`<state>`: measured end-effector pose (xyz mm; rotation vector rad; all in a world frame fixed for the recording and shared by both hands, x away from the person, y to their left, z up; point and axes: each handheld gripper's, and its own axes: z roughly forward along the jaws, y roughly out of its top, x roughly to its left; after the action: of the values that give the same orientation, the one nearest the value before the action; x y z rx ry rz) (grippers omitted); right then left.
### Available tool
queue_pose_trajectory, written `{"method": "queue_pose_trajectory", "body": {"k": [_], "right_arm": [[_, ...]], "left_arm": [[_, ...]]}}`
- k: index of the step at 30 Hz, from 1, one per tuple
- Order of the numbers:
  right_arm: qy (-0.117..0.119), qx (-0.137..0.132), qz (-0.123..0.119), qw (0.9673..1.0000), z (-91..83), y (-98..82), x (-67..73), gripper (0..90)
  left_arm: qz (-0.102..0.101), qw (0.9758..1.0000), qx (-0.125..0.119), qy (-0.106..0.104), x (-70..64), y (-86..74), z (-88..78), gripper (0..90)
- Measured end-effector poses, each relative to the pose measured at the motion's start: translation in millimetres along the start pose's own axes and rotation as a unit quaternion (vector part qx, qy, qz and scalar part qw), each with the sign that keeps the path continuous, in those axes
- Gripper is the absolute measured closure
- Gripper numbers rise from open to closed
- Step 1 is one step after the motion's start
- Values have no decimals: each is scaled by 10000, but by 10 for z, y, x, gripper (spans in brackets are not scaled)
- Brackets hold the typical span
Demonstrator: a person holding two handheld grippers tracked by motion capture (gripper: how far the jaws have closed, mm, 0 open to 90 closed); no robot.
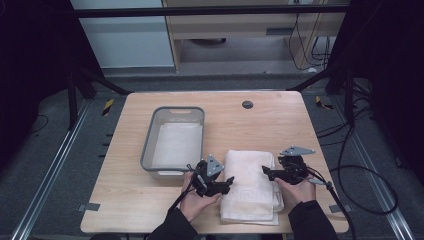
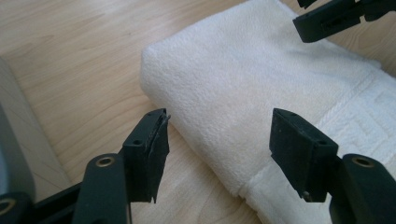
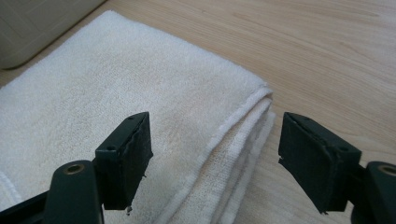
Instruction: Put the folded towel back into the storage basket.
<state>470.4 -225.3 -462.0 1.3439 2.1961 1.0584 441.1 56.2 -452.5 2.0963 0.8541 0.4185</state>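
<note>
A folded white towel (image 1: 250, 187) lies on the wooden table near its front edge. My left gripper (image 1: 230, 181) is at the towel's left side. In the left gripper view it (image 2: 219, 126) stands open, its jaws astride the towel's (image 2: 243, 79) rounded fold without pressing on it. My right gripper (image 1: 265, 172) is at the towel's right side. In the right gripper view it (image 3: 215, 135) is open too, one jaw over the towel (image 3: 140, 84) and the other past its layered edge. The right gripper (image 2: 327, 18) also shows far off in the left gripper view.
A grey plastic bin (image 1: 148, 145) stands left of the towel, with a white cloth (image 1: 177, 142) lying flat inside; its corner (image 3: 37, 23) shows in the right gripper view. A dark round grommet (image 1: 247, 104) sits at the table's back. Cables trail off the table's right side.
</note>
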Motion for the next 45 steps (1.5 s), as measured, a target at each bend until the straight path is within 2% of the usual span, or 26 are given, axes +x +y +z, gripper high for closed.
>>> {"method": "queue_pose_trajectory", "body": {"k": [9, 11, 15, 19, 21, 23, 31, 36, 38, 41, 43, 45], "right_arm": [[-18, 155, -16, 9999, 100, -27, 18, 273], [-7, 163, -22, 9999, 121, -35, 22, 279], [-5, 185, -2, 9998, 144, -42, 25, 285], [159, 182, 277, 9993, 173, -93, -45, 288], [178, 166, 314, 9992, 174, -103, -63, 290], [202, 173, 330, 9991, 184, -108, -66, 291], [227, 301, 358, 9986, 242, -126, -49, 303], [324, 397, 537, 9972, 271, -131, -55, 321], [418, 479, 696, 9956, 283, -134, -71, 345], [462, 506, 699, 9952, 287, -130, -76, 367], [512, 524, 716, 9947, 292, -129, -83, 390], [597, 565, 809, 9933, 294, -126, -76, 446]], "left_arm": [[23, 9998, 189, -46, -62, -78, 105, 351], [5, 9997, 219, -109, -68, -89, 116, 341], [81, 9993, 335, -107, -97, -119, 142, 333], [62, 9989, 422, -168, -105, -157, 179, 328], [106, 9984, 515, -203, -110, -173, 201, 309], [103, 9985, 496, -196, -118, -194, 221, 310], [-62, 9981, 550, -285, -110, -227, 276, 327], [-232, 9970, 598, -436, -68, -237, 304, 336], [-255, 9965, 617, -500, -51, -240, 314, 345], [-381, 9955, 632, -588, -41, -242, 328, 356], [-349, 9954, 645, -622, -27, -242, 331, 371], [-414, 9946, 656, -696, -25, -244, 338, 399]]}}
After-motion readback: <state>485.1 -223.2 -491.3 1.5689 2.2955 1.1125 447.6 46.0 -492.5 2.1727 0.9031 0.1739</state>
